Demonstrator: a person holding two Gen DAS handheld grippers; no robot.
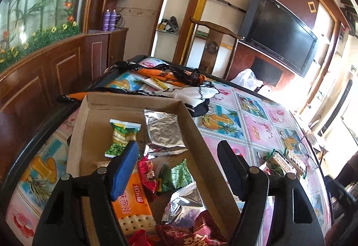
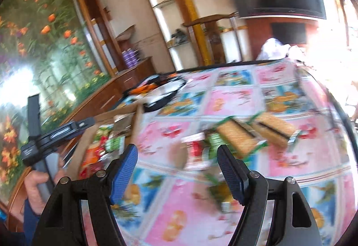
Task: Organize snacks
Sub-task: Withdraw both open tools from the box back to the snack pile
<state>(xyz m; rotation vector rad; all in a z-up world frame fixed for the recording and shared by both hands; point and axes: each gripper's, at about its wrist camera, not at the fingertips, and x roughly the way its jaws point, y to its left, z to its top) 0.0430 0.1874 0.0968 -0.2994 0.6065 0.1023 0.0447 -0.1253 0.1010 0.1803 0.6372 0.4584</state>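
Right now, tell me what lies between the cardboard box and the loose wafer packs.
Bare patterned tablecloth separates the cardboard box from the wafer packs, per the right wrist view.

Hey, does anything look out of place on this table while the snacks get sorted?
Yes. Several snack packets still lie loose on the tablecloth outside the cardboard box, and a heap of cloth sits behind the box.

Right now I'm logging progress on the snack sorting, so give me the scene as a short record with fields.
box: open cardboard, on table
in box: silver pouch, green candy, cracker pack, other snacks
outside box: wafer packs on table
left gripper: open, empty, over box
right gripper: open, empty, over table
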